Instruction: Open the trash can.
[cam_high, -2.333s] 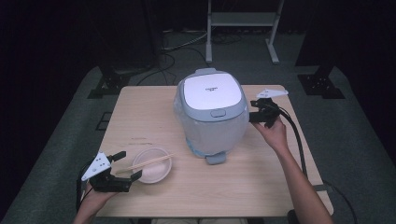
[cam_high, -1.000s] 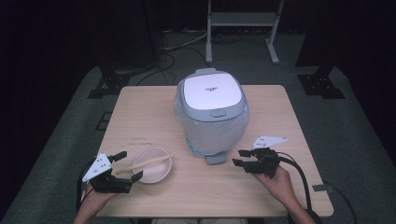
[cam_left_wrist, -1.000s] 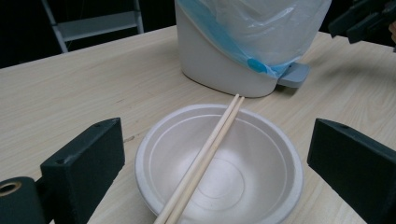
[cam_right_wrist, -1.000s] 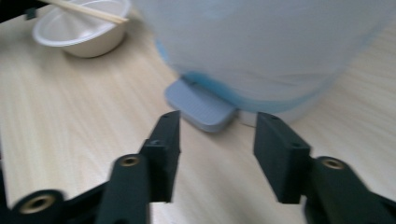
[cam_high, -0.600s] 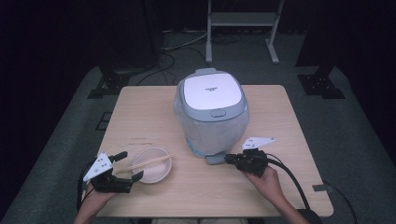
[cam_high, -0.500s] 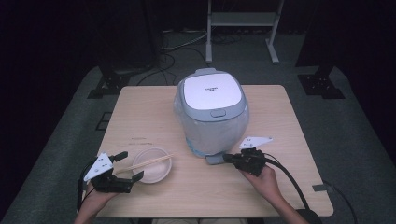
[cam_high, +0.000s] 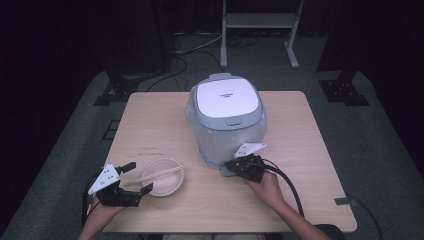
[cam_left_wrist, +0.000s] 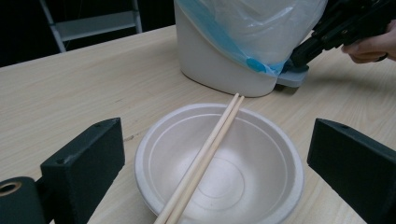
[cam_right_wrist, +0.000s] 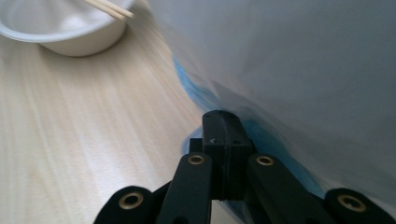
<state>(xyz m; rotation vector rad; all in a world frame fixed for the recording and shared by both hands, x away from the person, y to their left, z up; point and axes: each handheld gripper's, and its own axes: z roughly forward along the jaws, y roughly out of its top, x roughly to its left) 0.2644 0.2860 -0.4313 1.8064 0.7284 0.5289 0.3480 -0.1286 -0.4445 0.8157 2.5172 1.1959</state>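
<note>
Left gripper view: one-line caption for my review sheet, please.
Open left gripper flanks a white bowl with chopsticks laid across it, rice cooker behind.

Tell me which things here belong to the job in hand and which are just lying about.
In use:
rice cooker
grey tab at its base
right hand-held gripper, shut
bowl
chopsticks
left hand-held gripper, open

Lying about:
metal stand
floor cables

- A short dark line of print sits mid-lid on the rice cooker (cam_high: 226, 112), toward 12 o'clock on the table; it is too small to read.
</note>
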